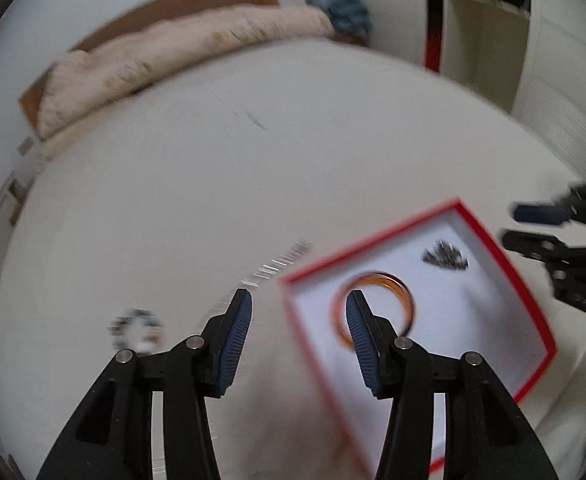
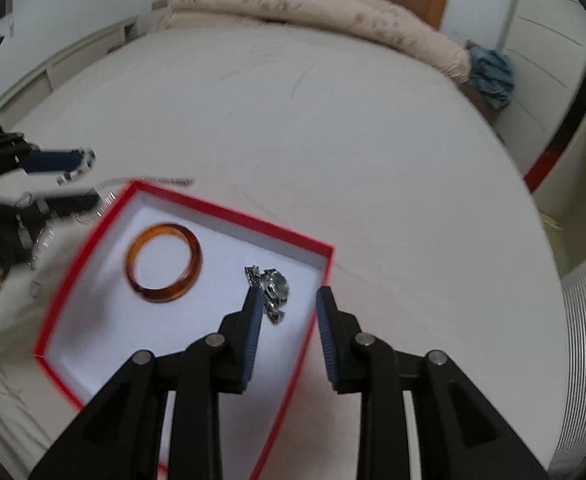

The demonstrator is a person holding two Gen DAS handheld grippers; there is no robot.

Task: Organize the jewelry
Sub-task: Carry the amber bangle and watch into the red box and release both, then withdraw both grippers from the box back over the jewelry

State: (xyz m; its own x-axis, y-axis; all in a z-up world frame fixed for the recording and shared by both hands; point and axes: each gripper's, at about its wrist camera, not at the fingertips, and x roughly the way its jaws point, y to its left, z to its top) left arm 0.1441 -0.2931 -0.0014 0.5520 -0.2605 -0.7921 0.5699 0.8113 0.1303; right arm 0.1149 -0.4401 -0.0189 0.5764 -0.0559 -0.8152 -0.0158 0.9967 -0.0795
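- The bed [image 2: 333, 128] is your working surface: a wide white sheet, bare and open ahead of both grippers, with a rolled beige quilt [image 2: 313, 4] along the far headboard edge.
- The red-rimmed box [image 2: 229, 216] lies near the bed's near side, its white floor mostly free (the right-hand wall runs between your right gripper's fingers).
- Your left gripper [image 1: 299, 320] is released, nothing between its fingers, poised over the box's left rim.
- Your right gripper [image 2: 287, 316] is released too, gap narrow, holding nothing.
- The amber bangle [image 2: 164, 263] lies flat in the box, towards its far left corner.
- A silver watch [image 2: 273, 292] lies in the box near the right wall, just ahead of your right gripper.
- A blurred silver bracelet [image 1: 137, 330] and a silver chain [image 1: 279, 264] lie on the sheet, left of the box.
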